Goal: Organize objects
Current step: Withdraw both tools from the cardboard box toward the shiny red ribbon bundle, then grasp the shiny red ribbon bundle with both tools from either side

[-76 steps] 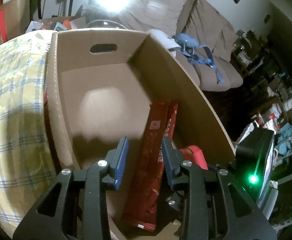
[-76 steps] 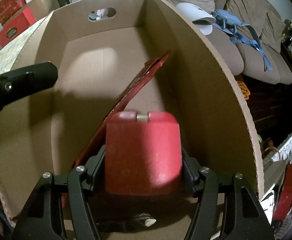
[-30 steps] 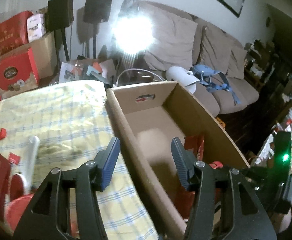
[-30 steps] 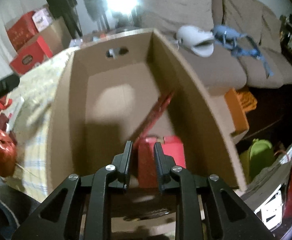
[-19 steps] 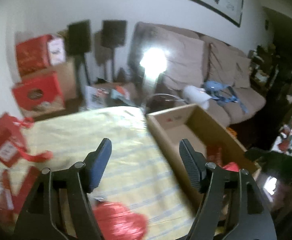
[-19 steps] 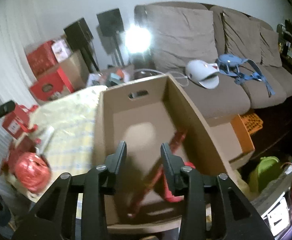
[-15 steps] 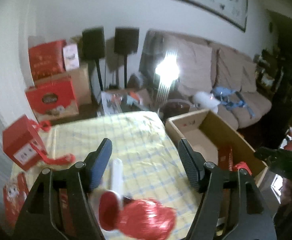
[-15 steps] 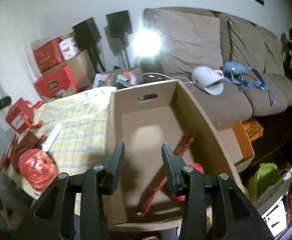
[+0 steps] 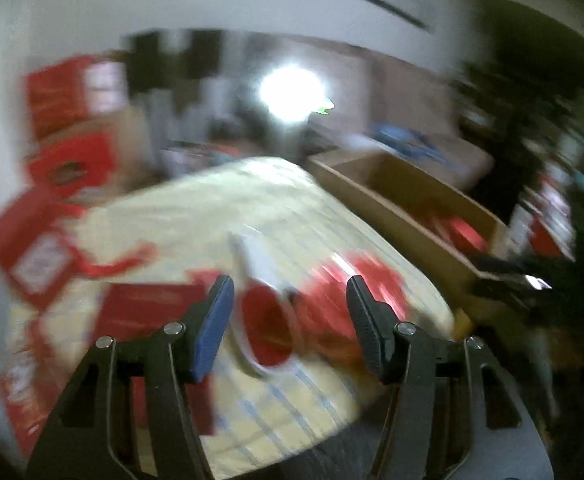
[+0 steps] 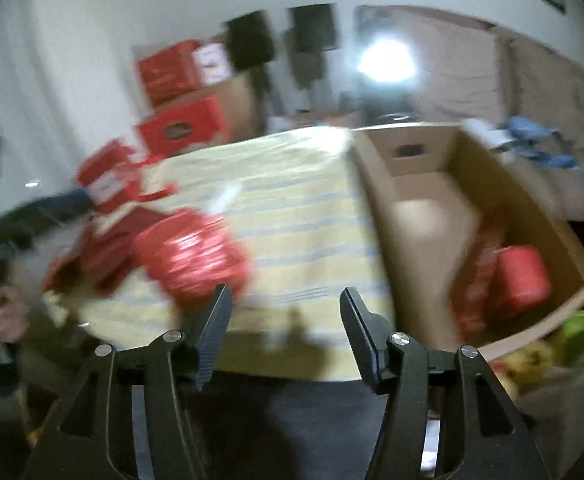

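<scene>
Left gripper (image 9: pixel 290 312): fingers spread and grasping nothing, having just narrowed a little, over the desk (image 9: pixel 228 216) and its yellow checked cloth.
Right gripper (image 10: pixel 284 320): fingers released and empty, having just been widening, at the desk's near edge.
Cardboard box (image 10: pixel 572 248): stood just right of the desk, holding a red carton (image 10: pixel 520 280) and a red packet, both blurred.
Shiny red bundle (image 10: pixel 190 256): lay on the desk, left of the box.
White-rimmed red disc (image 9: pixel 266 328): lay on the desk beside the bundle.
</scene>
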The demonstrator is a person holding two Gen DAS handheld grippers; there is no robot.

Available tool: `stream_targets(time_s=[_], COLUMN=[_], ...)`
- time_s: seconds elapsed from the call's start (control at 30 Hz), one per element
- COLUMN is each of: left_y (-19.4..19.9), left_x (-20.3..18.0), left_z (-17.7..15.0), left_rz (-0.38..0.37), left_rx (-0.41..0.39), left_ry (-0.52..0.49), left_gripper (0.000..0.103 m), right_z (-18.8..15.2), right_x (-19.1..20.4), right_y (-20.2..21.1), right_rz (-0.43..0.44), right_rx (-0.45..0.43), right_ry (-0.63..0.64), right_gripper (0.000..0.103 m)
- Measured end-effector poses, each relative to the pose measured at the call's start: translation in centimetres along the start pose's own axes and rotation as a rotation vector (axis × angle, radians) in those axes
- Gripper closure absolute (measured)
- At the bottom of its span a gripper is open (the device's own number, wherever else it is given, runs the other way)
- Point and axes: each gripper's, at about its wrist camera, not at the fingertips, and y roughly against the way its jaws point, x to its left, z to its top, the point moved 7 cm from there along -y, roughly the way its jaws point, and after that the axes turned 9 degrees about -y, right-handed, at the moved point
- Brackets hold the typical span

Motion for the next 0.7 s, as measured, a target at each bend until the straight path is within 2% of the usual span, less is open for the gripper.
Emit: stream_targets(time_s=[0.1,0.17,0.23,0.33,0.4,0.47,0.57,0.6,0.67,0.7], left_y=[-1.2,-1.8,-2.3,-2.9,-3.4,-3.9,-4.6,-4.8,-5.1,-5.2], left_x=[-1.3,-2.1,-3.0,-4.0,-4.1,-3.9,-4.0,-4.1,-3.9,-3.7], left_z=[-2.4,-3.3,-3.3,-3.0,-2.9,-2.6,-2.9,-3.0,-3.1,-3.0], left_rz=[0.000,0.009,0.006,-0.027,-0.002,0.003,-0.050,-0.043,-0.021,-0.011], left_rx=[0.059,0.076,0.065,0.034,0.013,-0.001,0.027,0.031,0.039,0.041], left_ry=[-0.105,-0.167,-0.176,-0.182,-0.208,-0.225,-0.260,-0.283,-0.304,-0.301], left_gripper=[0.051,0.051,0.051,0.051,0.054,0.058,0.058,0.059,0.060,0.062], right_z=[-2.8,-3.8,-4.3,-4.4,-4.4,-4.2,-3.5,-3.3,-3.0,-2.8], right_x=[2.8,3.9,4.6,5.0,5.7,5.7,5.1,4.7,3.9,3.4], right_y=[-2.4,-3.1,-4.4,-6.1,-6.9,-7.2,-7.8,-8.0,-8.4,-8.7], right_rz=[0.075,0.080,0.059,0.014,0.029,0.010,-0.004,-0.014,-0.011,-0.007], right_rx=[0.078,0.083,0.089,0.042,0.024,-0.010,-0.034,-0.033,-0.024,-0.012], right_ry=[-0.016,-0.028,-0.044,-0.080,-0.094,-0.105,-0.132,-0.140,-0.159,-0.161], right_gripper=[0.046,0.045,0.045,0.045,0.046,0.051,0.051,0.053,0.068,0.070])
